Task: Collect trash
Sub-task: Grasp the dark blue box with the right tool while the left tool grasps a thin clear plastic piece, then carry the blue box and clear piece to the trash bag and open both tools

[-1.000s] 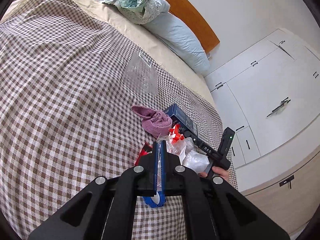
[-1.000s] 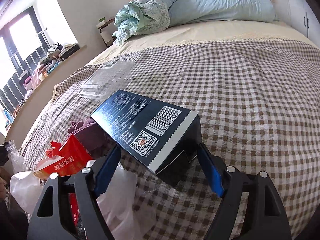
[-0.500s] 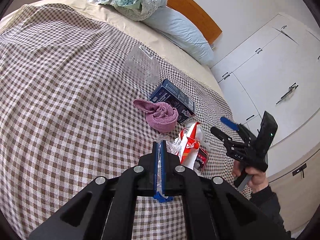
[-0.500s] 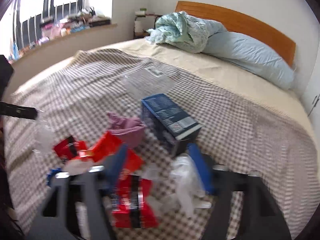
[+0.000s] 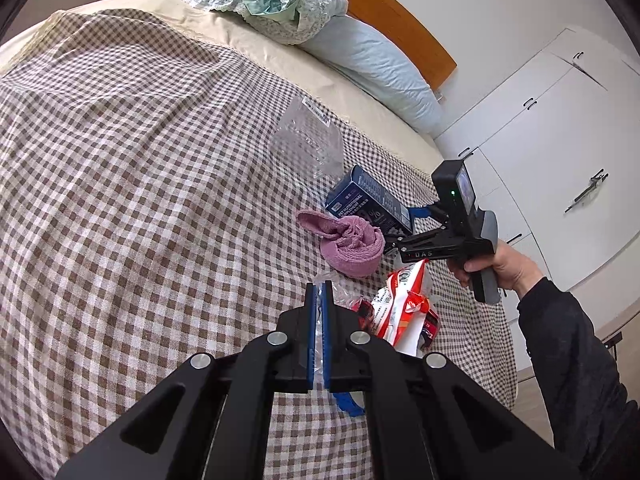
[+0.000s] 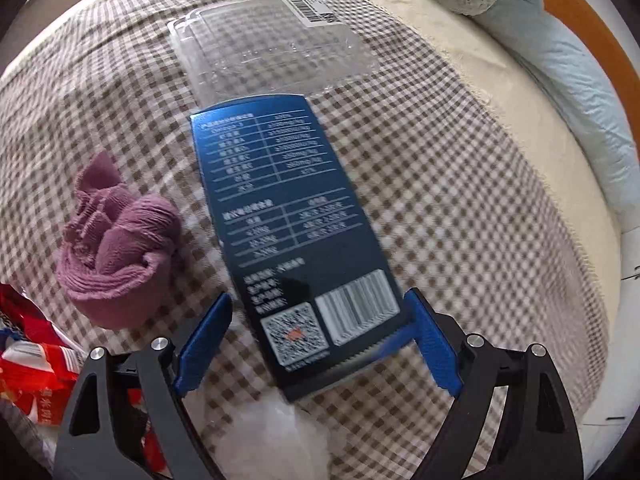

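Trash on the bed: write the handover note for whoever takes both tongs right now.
Left tongs: shut on the clear plastic bag; red snack wrappers sit bunched just to their right.
Right tongs: open, fingers on either side of the blue box's near end, not yet closed.
On the checked blanket: clear plastic tray beyond the box, pink sock to its left.
Done: bag gripped. Left: grip the box, then the tray; the sock may not be trash.

A purple sock point(image 6: 116, 240) lies on the checked bedspread point(image 5: 120, 200) below a blue pillow point(image 5: 372, 64).
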